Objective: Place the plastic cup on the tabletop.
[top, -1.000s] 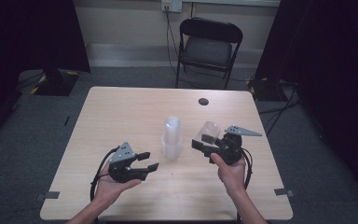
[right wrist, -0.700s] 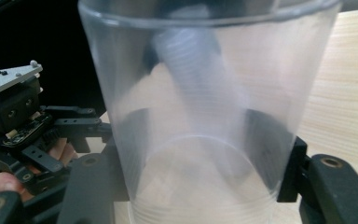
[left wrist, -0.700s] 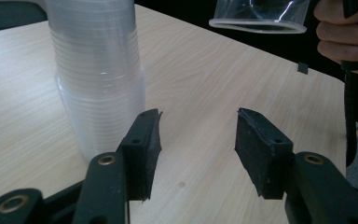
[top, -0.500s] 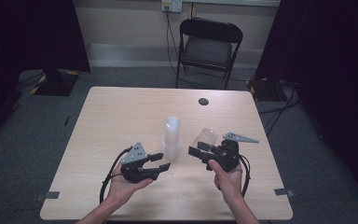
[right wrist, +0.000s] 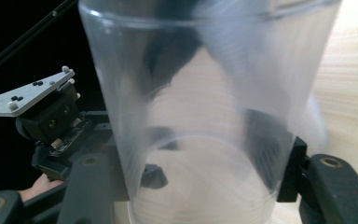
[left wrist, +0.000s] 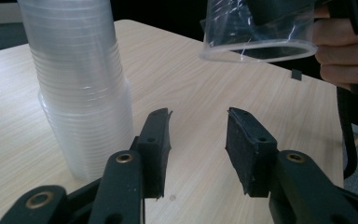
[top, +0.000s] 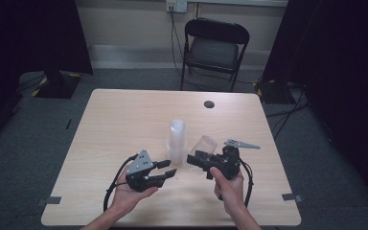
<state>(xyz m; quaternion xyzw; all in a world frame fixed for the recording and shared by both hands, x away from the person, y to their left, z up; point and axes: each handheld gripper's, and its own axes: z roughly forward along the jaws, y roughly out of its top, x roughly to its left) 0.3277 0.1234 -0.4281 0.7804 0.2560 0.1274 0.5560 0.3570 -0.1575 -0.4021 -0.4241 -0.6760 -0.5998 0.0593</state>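
Both grippers have closed in toward the tall stack of clear plastic cups (top: 176,141) since 1 s ago: the left gripper (top: 165,171) has slid right along the table edge, and the right gripper (top: 192,160) has drawn back toward the person with its load.

Landmark: cup stack, upright on the pale wooden table (top: 124,120), near its middle.

- Left gripper (left wrist: 198,140): just left of and nearer the person than the stack, jaws parted with nothing between them, pointing past the stack's base.
- Right gripper: just right of the stack, clamped on 1 single clear plastic cup (top: 202,145). Cup (right wrist: 205,107) is held off the table and tilted, apart from the stack; its rim (left wrist: 258,49) faces the left gripper.
- Small dark round disc (top: 209,104): well beyond the stack, toward the far edge.
- Black folding chair (top: 213,48): behind the table, beyond the stack.
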